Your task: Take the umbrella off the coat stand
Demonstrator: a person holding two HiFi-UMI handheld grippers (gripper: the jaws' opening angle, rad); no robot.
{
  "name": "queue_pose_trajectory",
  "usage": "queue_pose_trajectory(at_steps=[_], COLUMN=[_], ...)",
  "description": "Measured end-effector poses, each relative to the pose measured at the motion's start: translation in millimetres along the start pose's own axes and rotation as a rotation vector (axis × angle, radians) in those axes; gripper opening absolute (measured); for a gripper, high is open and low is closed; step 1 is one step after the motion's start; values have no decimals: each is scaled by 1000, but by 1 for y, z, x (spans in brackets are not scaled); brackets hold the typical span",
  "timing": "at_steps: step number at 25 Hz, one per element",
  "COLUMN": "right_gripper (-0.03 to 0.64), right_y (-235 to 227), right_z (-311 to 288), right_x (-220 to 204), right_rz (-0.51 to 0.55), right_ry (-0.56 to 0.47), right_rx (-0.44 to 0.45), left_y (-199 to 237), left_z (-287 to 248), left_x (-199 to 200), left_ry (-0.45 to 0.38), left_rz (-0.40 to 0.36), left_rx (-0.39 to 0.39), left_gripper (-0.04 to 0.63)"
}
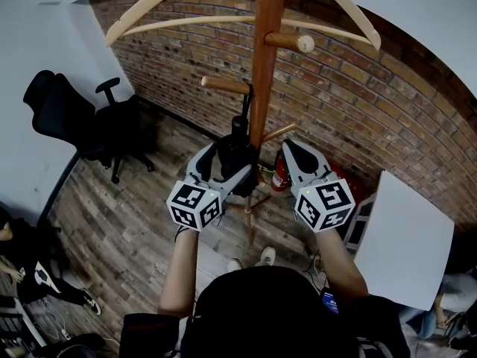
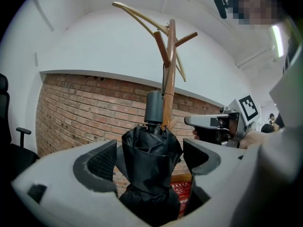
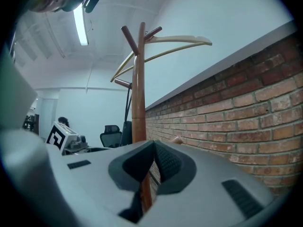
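Two grippers are up at the coat stand [image 1: 267, 58], and only the left gripper [image 1: 229, 159] is on the job. Its jaws stand released on either side of the folded black umbrella [image 2: 150, 148], with a sliver of gap at each pad, so nothing is grasped yet. The umbrella hangs close against the pole, handle [image 2: 154, 107] up, apparently by a thin strap [image 1: 246, 99] looped over the left peg [image 1: 223, 86]. To do this step well, I would close on the thick bundled cloth, not the slick handle. Squeeze firmly enough that the fabric cannot slide, then raise it and draw the strap leftward off the peg's tip instead of tugging straight back. The right gripper [image 1: 288, 148] has its jaws clenched on nothing, just right of the pole, and could steady the stand if it rocks. In the way are the pole right behind the umbrella, a lower peg [image 1: 279, 133] on the right, and the curved arms [image 1: 223, 22] overhead. A red object [image 1: 279, 176] sits by the stand's foot, with the brick wall [image 1: 358, 95] on the far side. An office chair [image 1: 82, 121] stands well off to the left.
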State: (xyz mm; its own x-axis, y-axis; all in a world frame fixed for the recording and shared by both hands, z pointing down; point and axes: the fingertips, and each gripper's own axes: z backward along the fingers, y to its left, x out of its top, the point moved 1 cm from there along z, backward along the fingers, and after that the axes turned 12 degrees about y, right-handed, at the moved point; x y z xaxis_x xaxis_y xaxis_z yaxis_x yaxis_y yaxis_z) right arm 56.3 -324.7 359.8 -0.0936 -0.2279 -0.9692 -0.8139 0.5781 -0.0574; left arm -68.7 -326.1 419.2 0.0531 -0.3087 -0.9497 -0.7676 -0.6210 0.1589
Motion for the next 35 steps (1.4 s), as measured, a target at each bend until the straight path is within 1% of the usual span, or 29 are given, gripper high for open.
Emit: queue_pose_trajectory(at_steps=[4,7,10,16,22,25,30,35], right_gripper=[28,28,28,28,28,28,28,28], right_y=[-4,-5,-5,-7,-9,-9,-11,-12], right_z=[-4,-6,-6,-8,-8,-9,-8,-7], right_x=[-1,-2,-3,-5,-7,-8,-9,-10], right_rz=[-3,-4,-3,-6,-7,-7,-7,-12], right_ry=[4,7,9,15,21,23,27,28], right_rx=[2,-1,-6,-16,-21,-22,-26,-29], left_y=[4,2,-2,-4,-6,-5,-7,-11], left_z=[-6,-11,-17,-29,-37,-40,-43,-46], left_x=[-2,-3,-6,-13,-12,-11,-11,-13], left_ry=[-4,4,27,55,58,67,76,97], left_rz=[15,-11,-36,-47,-40,-49,-39,-69], left_rx=[9,7,-8,-21,-48,-49,-61,-57], left_gripper=[441,491,513,521,520,520,520,518])
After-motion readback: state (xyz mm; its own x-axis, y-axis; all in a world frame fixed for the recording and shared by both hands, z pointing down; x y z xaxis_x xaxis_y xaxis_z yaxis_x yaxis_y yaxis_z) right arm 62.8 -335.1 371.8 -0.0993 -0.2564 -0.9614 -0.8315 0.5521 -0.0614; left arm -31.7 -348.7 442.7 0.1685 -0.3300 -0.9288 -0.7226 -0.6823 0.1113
